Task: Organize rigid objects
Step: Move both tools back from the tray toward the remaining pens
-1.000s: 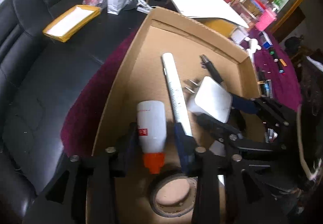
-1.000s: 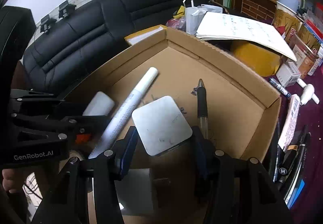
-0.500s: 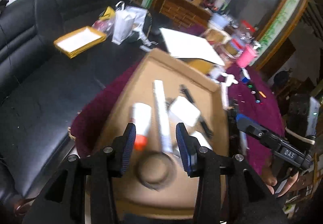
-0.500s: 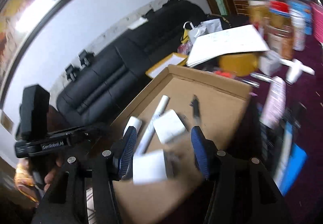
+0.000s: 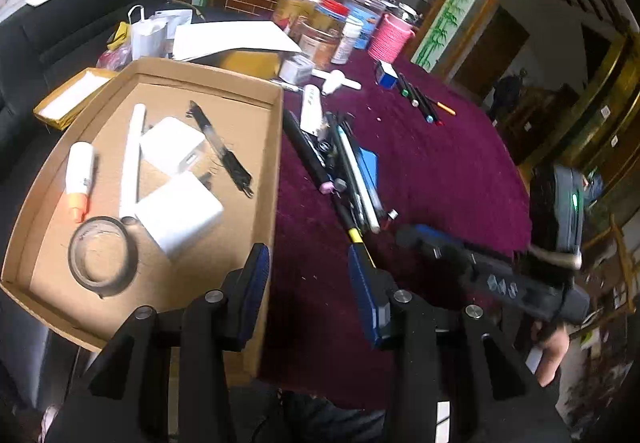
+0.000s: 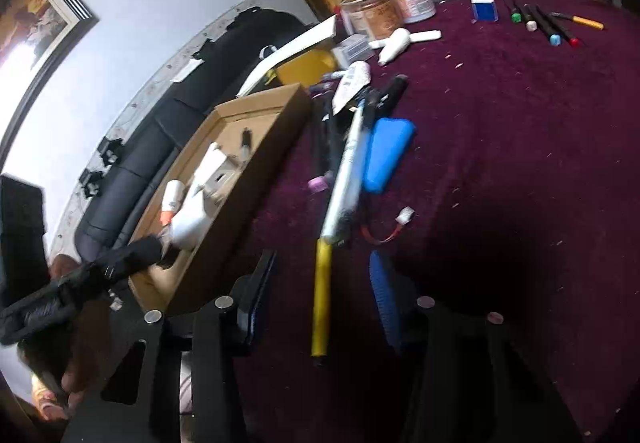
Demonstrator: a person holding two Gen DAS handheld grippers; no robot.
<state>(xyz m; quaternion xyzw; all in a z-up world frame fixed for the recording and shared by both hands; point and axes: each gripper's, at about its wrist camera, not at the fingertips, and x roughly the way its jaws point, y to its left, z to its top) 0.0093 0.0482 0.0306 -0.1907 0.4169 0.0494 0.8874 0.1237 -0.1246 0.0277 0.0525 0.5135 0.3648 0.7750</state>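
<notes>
two white chargers [image 5: 176, 179] beside tape roll [image 5: 102, 255] in cardboard tray [image 5: 276, 163]

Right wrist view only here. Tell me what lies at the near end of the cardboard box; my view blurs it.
Observer: A tape roll lies flat in the near corner of the cardboard box.
Operator: Report the left gripper's fingers.
Observer: The left gripper is open, with nothing between its fingers.
Operator: Name what lies between the bottle and the chargers.
Observer: A long white marker, lying lengthwise beside the bottle.
</notes>
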